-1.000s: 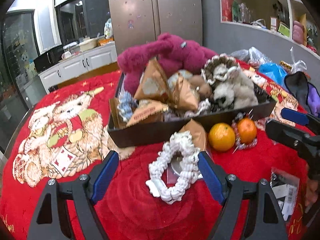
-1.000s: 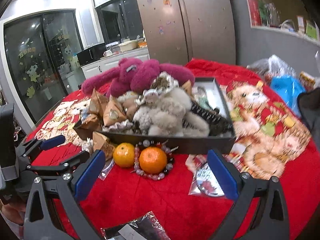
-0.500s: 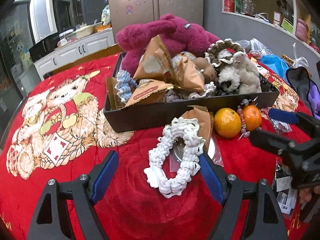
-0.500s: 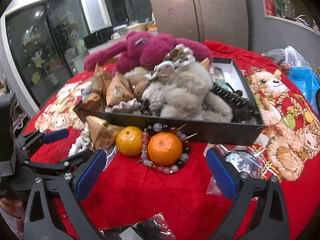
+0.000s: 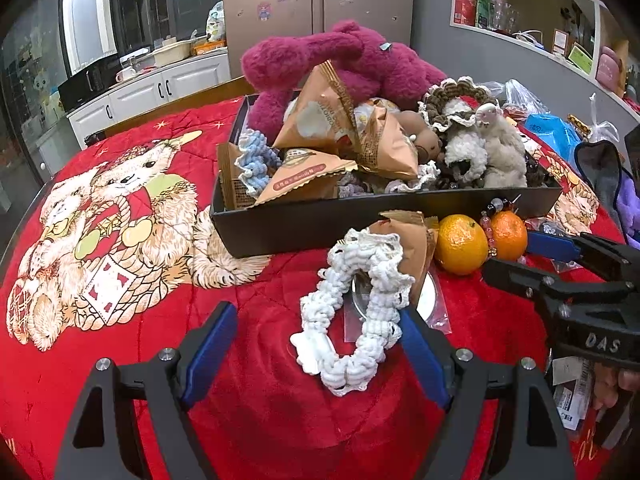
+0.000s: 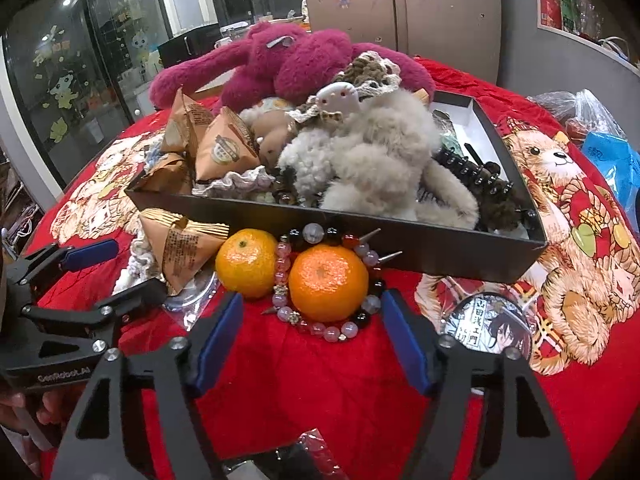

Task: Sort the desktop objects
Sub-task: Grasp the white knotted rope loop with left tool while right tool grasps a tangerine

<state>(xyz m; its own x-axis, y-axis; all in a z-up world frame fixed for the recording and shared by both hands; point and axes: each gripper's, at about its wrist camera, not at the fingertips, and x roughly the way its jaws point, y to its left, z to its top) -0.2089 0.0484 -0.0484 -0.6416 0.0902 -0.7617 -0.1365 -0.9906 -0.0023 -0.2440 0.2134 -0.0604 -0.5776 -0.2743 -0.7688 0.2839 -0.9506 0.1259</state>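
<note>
A white crocheted scrunchie [image 5: 356, 320] lies on the red blanket between the fingers of my left gripper [image 5: 316, 356]. That gripper is open, and its left pad stands clear of the scrunchie. My right gripper [image 6: 312, 340] is closing around an orange [image 6: 328, 286] ringed by a bead bracelet [image 6: 320, 328]; its pads straddle them without pressing. A second orange [image 6: 246, 262] and a brown triangular snack packet [image 6: 180, 248] lie just to the left. Behind them stands the black box [image 6: 360, 232], piled with plush toys, packets and scrunchies.
A round badge in a clear bag [image 6: 488, 328] lies right of the right gripper. A magenta plush [image 5: 360, 60] hangs over the box's far side. A blue plastic bag [image 6: 612, 160] and a barcoded packet [image 5: 572, 392] lie at the right.
The right gripper has come closer and lower toward the orange with the bracelet, and its jaws have narrowed. The left gripper has barely shifted, with the scrunchie still between its fingers.
</note>
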